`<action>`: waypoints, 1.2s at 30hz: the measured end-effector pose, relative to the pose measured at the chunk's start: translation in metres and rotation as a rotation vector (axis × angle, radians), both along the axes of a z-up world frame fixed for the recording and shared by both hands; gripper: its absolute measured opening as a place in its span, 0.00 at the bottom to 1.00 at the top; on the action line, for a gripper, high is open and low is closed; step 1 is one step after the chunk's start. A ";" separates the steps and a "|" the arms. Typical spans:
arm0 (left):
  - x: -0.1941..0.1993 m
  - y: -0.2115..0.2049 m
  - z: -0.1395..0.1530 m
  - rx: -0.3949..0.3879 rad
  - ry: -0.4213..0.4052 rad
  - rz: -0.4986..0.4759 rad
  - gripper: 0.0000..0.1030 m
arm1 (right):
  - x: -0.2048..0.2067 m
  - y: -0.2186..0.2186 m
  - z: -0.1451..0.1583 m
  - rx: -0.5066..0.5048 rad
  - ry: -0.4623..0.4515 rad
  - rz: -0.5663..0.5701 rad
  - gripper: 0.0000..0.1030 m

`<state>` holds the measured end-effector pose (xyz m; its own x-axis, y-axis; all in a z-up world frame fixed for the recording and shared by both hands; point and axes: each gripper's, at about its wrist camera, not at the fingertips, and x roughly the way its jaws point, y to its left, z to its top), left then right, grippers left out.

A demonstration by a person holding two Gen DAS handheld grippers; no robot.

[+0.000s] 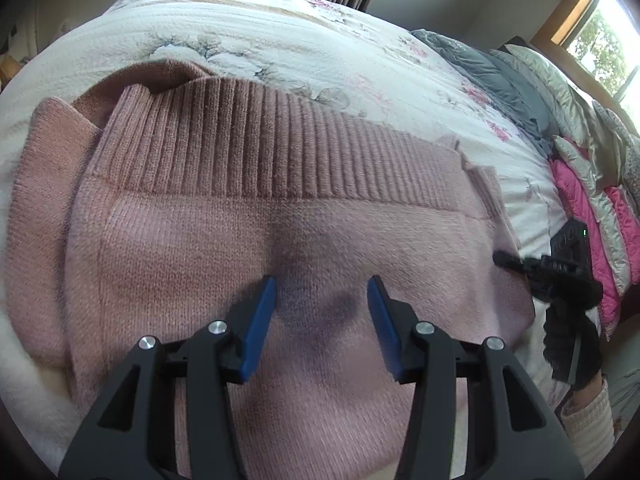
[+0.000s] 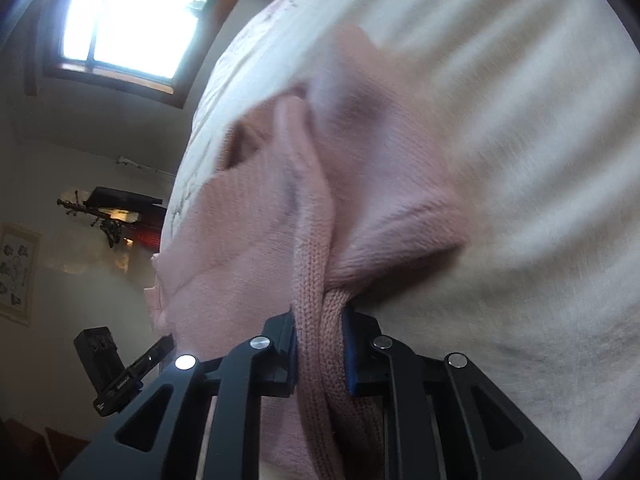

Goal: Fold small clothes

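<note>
Now you are hovering the left gripper (image 1: 322, 300) over the pink knit sweater (image 1: 248, 216), jaws spread apart and empty | sweater is lying flat on the floral quilt (image 1: 248, 28), ribbed hem facing away | your right gripper (image 2: 320, 344) is pinching a bunched fold of the sweater's knit between its jaws

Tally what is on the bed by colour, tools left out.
Pink: 2, the knit sweater and the pink-and-white puffy jacket.
Grey: 1, the crumpled grey garment.
White floral: 1, the quilt underneath.
Total: 4.
</note>
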<state>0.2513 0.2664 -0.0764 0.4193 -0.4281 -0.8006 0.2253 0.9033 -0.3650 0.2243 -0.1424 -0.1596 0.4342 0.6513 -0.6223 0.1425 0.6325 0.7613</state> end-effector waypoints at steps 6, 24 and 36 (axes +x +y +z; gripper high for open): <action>-0.016 0.019 0.025 -0.065 -0.052 -0.002 0.49 | 0.026 0.070 0.087 -0.086 -0.138 0.120 0.16; -0.025 0.107 0.022 -0.222 -0.030 0.187 0.50 | 0.029 0.308 0.086 -0.365 -0.160 0.595 0.27; -0.021 0.103 0.025 -0.326 -0.005 0.133 0.51 | 0.012 0.273 0.109 -0.167 -0.201 0.580 0.43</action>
<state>0.2305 0.3690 -0.0515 0.4926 -0.6020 -0.6284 0.1160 0.7611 -0.6382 0.2365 0.1309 -0.0508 0.1583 0.7169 -0.6789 -0.3945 0.6763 0.6221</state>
